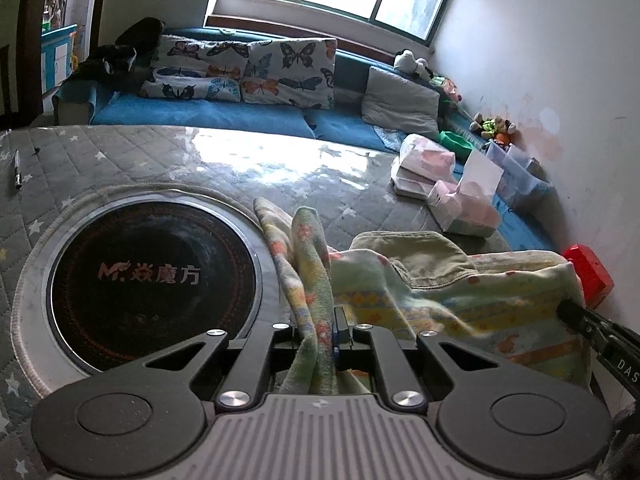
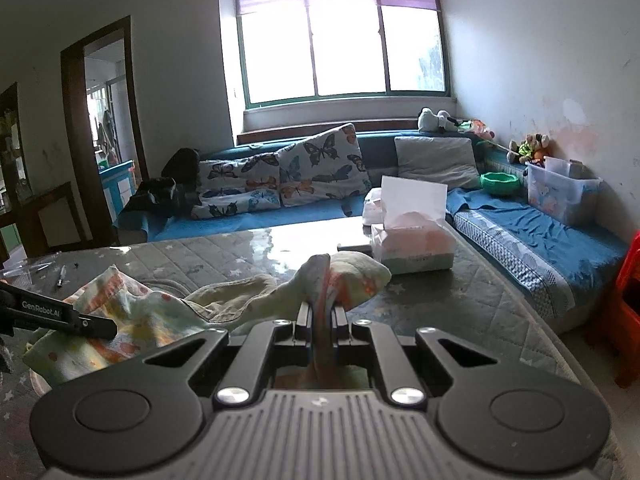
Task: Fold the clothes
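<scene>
A pastel patterned garment (image 1: 420, 292) is held between both grippers above the quilted, star-printed counter (image 1: 160, 160). The jaws of the left gripper (image 1: 318, 328) are clenched on a bunched fold of the garment, which runs up between them. In the right wrist view, the jaws of the right gripper (image 2: 320, 316) are likewise clamped on another gathered edge of the cloth. The garment sags between the two grips, just beside a round black hotplate (image 1: 152, 276) set into the counter. A tissue box (image 2: 412, 244) is seen farther back, and a pen (image 1: 17, 168) lies near the counter's left edge.
</scene>
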A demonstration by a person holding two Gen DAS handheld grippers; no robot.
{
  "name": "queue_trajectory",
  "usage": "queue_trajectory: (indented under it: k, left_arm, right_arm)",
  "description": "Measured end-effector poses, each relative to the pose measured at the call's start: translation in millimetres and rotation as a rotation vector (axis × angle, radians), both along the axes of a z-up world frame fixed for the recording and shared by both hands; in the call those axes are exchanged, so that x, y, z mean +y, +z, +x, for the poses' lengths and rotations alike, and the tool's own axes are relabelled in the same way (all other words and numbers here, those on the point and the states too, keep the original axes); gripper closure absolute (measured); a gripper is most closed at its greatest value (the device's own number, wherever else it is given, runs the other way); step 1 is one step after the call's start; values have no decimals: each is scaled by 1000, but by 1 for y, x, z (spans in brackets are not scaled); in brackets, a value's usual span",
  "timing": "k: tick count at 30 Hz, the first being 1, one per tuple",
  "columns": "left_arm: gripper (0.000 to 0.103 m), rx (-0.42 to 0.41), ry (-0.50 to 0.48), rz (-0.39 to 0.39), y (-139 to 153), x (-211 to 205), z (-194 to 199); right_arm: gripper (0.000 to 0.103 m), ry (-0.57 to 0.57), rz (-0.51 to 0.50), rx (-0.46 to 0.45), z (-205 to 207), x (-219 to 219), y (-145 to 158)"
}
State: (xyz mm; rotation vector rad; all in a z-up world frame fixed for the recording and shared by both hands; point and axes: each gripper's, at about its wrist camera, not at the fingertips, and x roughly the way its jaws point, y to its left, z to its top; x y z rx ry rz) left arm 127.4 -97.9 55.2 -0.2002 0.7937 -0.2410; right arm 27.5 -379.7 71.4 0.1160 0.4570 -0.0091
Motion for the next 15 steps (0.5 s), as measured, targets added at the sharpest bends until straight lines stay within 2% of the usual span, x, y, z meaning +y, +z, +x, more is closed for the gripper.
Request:
queue_trajectory:
  k: [15]
  left_arm:
    - [93,30,-13,34,-11,-14,22]
  right_arm:
    - [95,-24,-6,38,19,-11,-12]
